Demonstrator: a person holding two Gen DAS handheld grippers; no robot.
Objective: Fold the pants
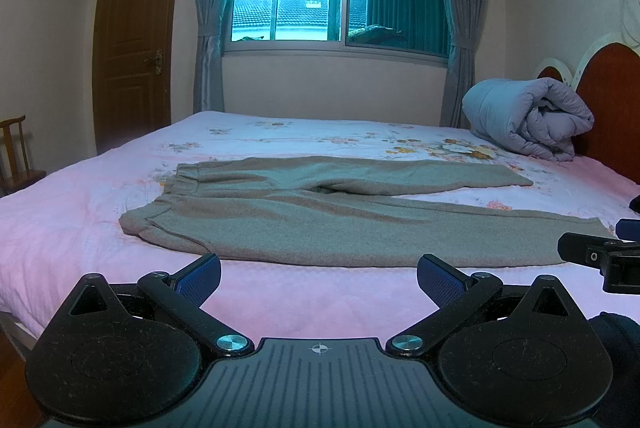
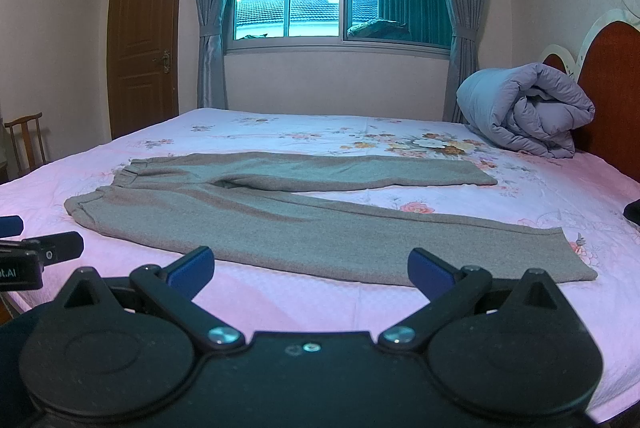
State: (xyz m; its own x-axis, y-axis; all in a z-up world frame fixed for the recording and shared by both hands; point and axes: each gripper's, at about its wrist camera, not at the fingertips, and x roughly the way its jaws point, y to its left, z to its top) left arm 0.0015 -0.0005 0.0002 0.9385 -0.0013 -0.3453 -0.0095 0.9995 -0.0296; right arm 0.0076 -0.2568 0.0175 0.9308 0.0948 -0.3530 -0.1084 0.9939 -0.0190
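Grey pants (image 1: 320, 220) lie flat on the bed, waistband to the left, the two legs spread apart toward the right. They also show in the right wrist view (image 2: 312, 220). My left gripper (image 1: 319, 278) is open and empty, just short of the near leg's front edge. My right gripper (image 2: 311, 270) is open and empty, in front of the near leg, closer to its cuff (image 2: 576, 256). The right gripper shows at the right edge of the left wrist view (image 1: 600, 256). The left gripper shows at the left edge of the right wrist view (image 2: 36, 248).
The bed has a pink floral sheet (image 1: 304, 296). A rolled grey-blue duvet (image 1: 528, 115) lies at the far right by the red headboard (image 1: 612, 107). A dark item (image 2: 632, 211) sits at the bed's right edge. A wooden chair (image 1: 16, 155) and door (image 1: 132, 47) stand left.
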